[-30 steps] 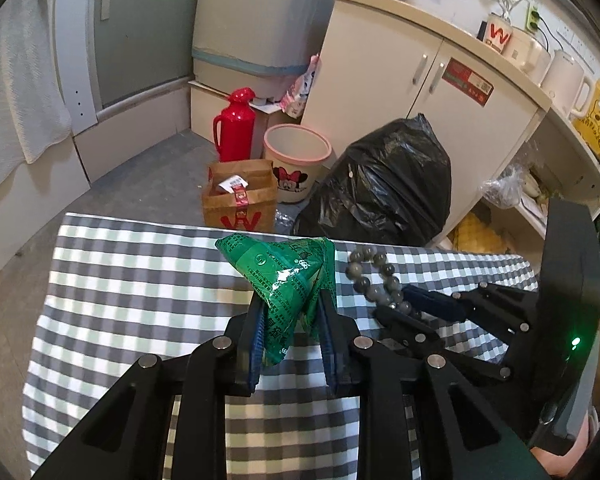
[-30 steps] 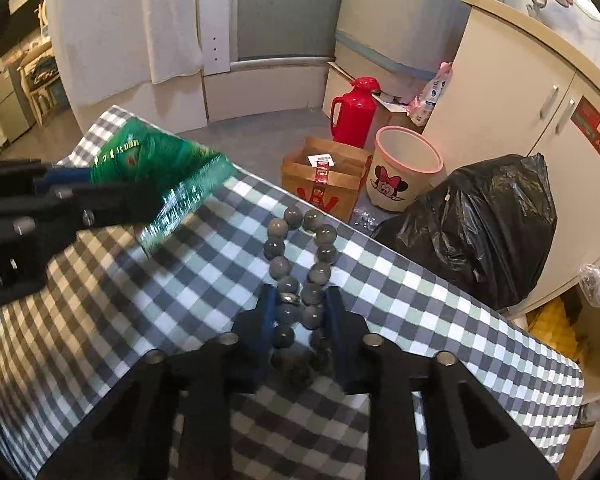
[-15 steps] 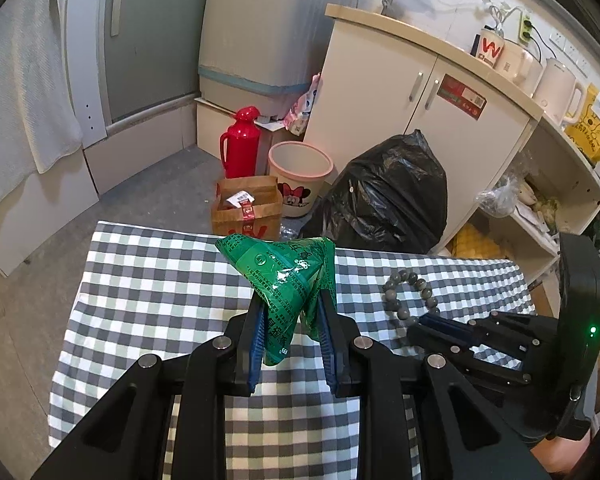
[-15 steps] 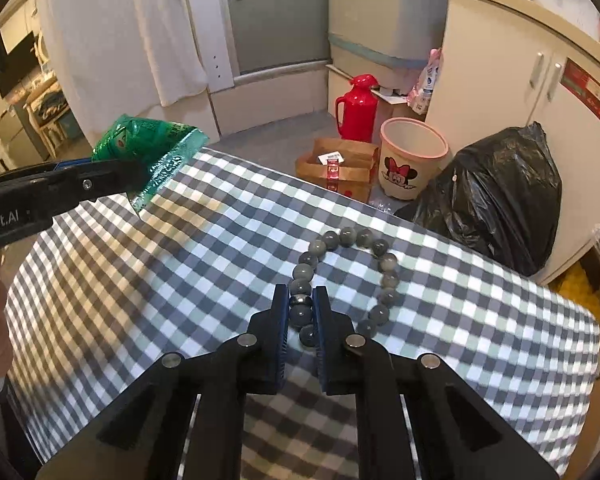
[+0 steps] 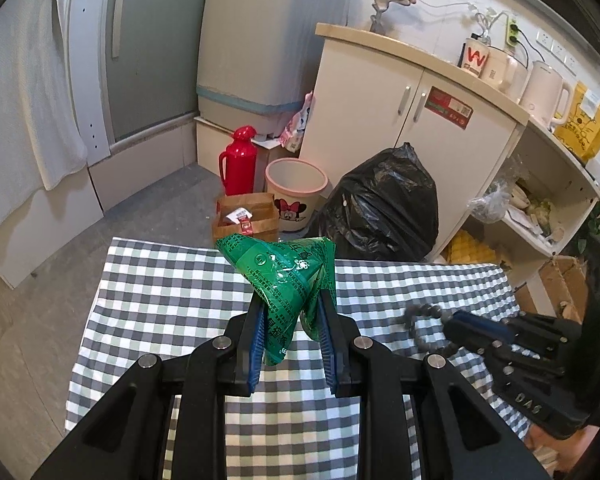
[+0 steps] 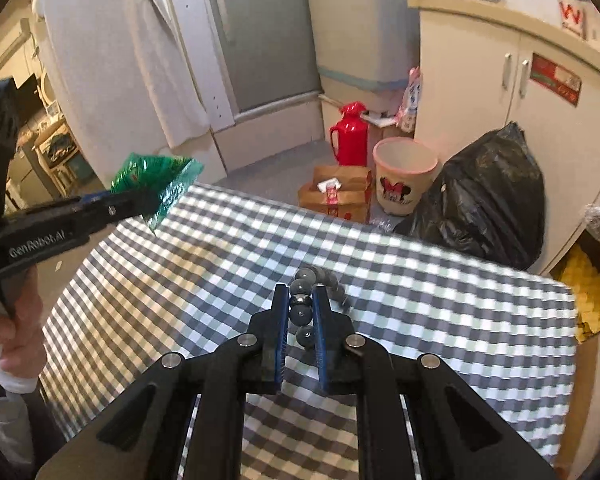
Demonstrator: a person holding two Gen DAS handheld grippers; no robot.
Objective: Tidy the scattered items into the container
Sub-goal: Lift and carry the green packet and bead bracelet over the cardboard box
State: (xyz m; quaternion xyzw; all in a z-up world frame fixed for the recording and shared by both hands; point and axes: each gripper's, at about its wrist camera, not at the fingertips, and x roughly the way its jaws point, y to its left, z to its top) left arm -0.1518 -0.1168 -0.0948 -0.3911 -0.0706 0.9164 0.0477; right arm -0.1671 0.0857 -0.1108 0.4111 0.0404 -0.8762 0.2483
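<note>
Left gripper (image 5: 290, 312): fingers pinching green packet (image 5: 286, 276) by lower edge, packet standing up between fingers, clear of checked worktop (image 5: 160, 300). Right gripper (image 6: 301, 308): fingers clamped on bead bracelet (image 6: 306, 292), loop hanging ahead of fingertips. Both loads lifted for carrying; container not visible.

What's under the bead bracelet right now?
Only checked tablecloth shows beneath the bead bracelet, which the right tool grips between its fingers. The loop's far side is blurred, and the cloth directly below the beads is covered by them.
</note>
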